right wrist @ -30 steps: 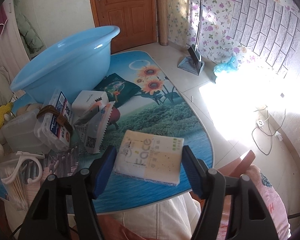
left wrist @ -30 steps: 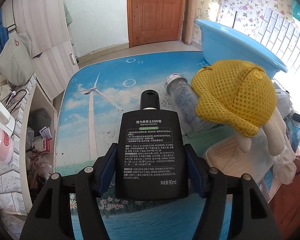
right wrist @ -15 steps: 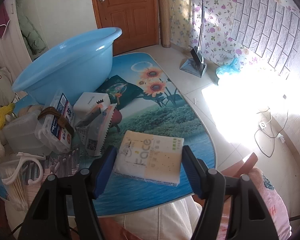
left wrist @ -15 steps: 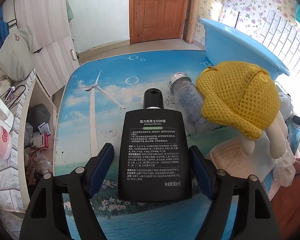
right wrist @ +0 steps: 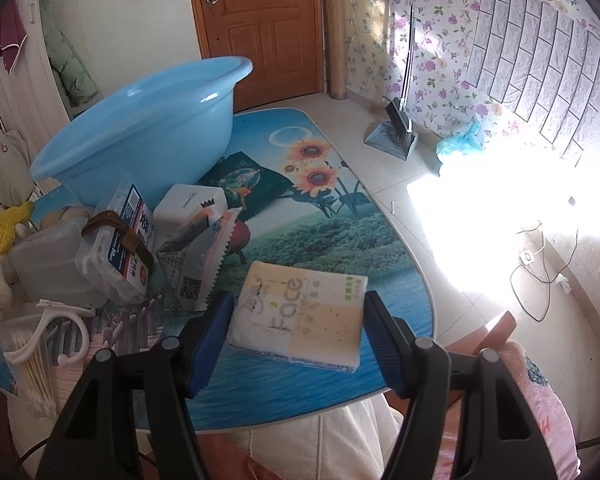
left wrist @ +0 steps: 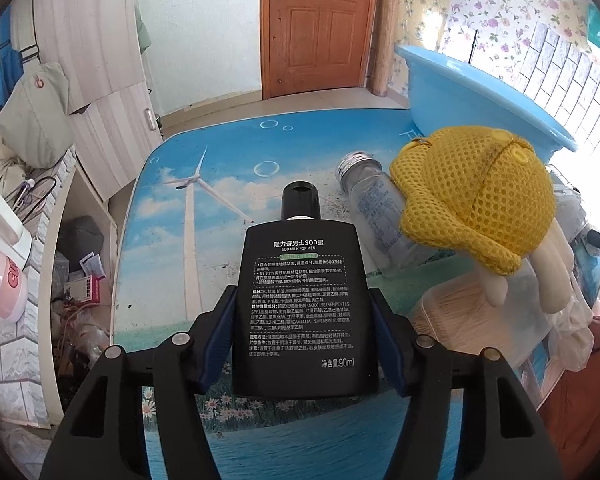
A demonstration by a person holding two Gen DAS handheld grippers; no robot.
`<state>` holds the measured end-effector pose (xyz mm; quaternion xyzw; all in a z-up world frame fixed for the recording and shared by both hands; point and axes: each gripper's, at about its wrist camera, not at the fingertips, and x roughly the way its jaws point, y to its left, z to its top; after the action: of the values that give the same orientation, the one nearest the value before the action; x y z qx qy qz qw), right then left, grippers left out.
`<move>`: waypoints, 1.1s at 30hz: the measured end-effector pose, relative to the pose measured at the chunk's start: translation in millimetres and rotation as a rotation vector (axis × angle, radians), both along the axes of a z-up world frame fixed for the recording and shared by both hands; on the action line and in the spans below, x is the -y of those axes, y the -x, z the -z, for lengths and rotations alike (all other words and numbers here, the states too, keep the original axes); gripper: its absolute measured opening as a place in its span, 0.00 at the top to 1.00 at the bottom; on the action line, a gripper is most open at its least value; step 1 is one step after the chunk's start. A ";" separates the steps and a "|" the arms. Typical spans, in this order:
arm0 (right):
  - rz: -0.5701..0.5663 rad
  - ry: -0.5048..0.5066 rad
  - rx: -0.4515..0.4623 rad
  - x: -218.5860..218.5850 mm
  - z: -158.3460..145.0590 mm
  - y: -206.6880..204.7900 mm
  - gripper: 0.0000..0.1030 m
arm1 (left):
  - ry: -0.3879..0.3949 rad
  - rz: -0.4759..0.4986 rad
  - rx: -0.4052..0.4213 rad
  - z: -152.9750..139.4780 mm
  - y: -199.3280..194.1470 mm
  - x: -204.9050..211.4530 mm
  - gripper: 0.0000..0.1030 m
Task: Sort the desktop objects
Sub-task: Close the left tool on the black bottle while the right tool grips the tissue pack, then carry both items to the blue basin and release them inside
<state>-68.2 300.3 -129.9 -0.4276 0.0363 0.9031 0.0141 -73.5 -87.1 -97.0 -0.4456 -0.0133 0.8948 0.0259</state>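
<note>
**Black bottle pinched at left, tissue pack straddled at right**

Seen on the scenic-print table (left wrist: 228,152): a flat black bottle (left wrist: 302,300) lying label-up, cap pointing away toward the door. Left gripper (left wrist: 303,340) set over its lower half, jaws just closed inward, blue pads (left wrist: 216,340) pressed against both side edges of the bottle. Just right of the black bottle, a clear bottle (left wrist: 374,216) with a silver cap, on its side, its far end tucked beneath a yellow mesh plush toy (left wrist: 476,196). Behind that toy, a light-blue basin (left wrist: 472,96). Below the toy, a translucent lidded box (left wrist: 480,320).

From the right wrist view: a white and beige tissue pack (right wrist: 300,316) printed "Face", flat on the table near its front edge. Right gripper (right wrist: 300,340) straddling it, jaws spread, the left pad with a thin gap to the pack; contact at the right pad hard to judge. Left of the tissue pack, a torn sachet (right wrist: 198,264) with a QR code; beyond that, a clear cotton-swab case (right wrist: 118,248) ringed by a brown band. Behind the sachet, a small white box (right wrist: 188,208), and beside it a dark green packet (right wrist: 244,180) against the basin (right wrist: 140,132).
</note>
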 end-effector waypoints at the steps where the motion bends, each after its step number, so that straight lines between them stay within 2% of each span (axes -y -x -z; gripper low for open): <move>1: -0.003 -0.001 -0.005 0.5 -1.0 -0.1 0.37 | 0.000 0.000 0.001 -0.1 -0.5 0.0 0.40; 11: -0.032 0.006 -0.064 6.4 -19.5 -3.4 0.37 | -0.023 -0.021 -0.002 -4.2 -5.6 1.9 0.40; 18: -0.063 0.009 -0.102 15.4 -33.3 -1.5 0.37 | -0.044 -0.053 -0.038 -20.4 -8.2 9.1 0.40; 23: -0.096 0.022 -0.137 22.5 -46.7 -4.2 0.37 | -0.061 -0.044 -0.064 -40.4 -10.1 6.9 0.40; 33: -0.228 0.039 -0.240 54.0 -86.2 5.6 0.37 | -0.088 0.020 -0.178 -99.4 3.4 -23.0 0.40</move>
<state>-73.8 246.3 -43.7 -0.3184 0.0064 0.9426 -0.1010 -76.8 -64.1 2.4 -0.3628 -0.0457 0.9291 0.0556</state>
